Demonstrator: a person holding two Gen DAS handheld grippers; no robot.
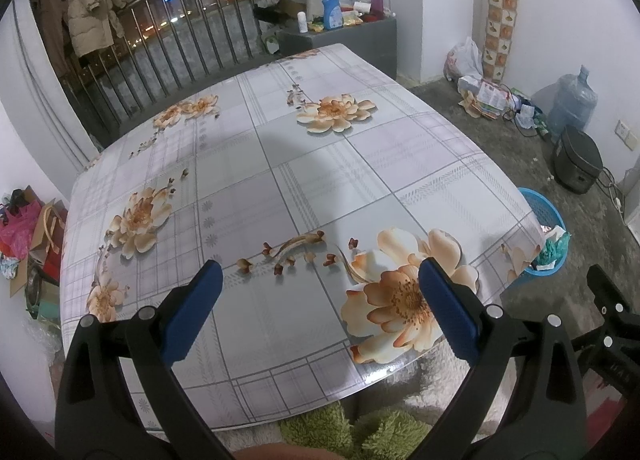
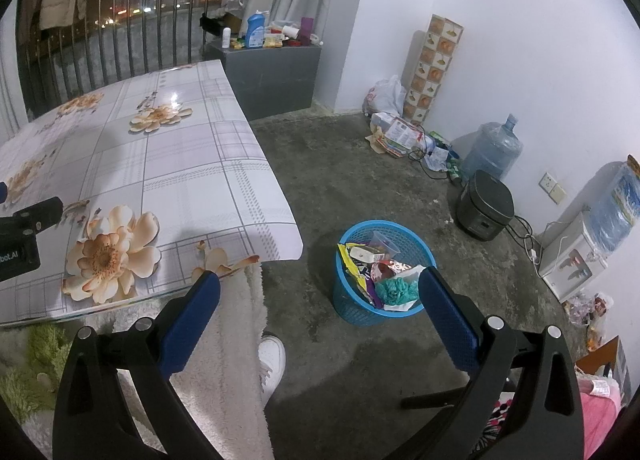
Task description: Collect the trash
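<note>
A blue plastic basket (image 2: 352, 308) stands on the floor beside the table's right edge, holding several wrappers, a clear cup and a teal crumpled piece (image 2: 396, 288). In the left wrist view the same basket (image 1: 545, 215) peeks out past the table corner. My right gripper (image 2: 320, 280) hangs open in the air over the floor, just near of the basket, nothing between its blue pads. My left gripper (image 1: 320, 272) is open above the near part of the flowered table (image 1: 280, 147), holding nothing. The right gripper shows at the left wrist view's right edge (image 1: 604, 300).
A grey cabinet (image 2: 276, 71) with bottles stands beyond the table. Along the right wall sit a water jug (image 2: 494, 149), a dark cooker (image 2: 484, 207), bags, cables and a dispenser (image 2: 572, 260). A person's white shoe (image 2: 272, 360) and fleece clothing are under the right gripper. Railing runs behind the table.
</note>
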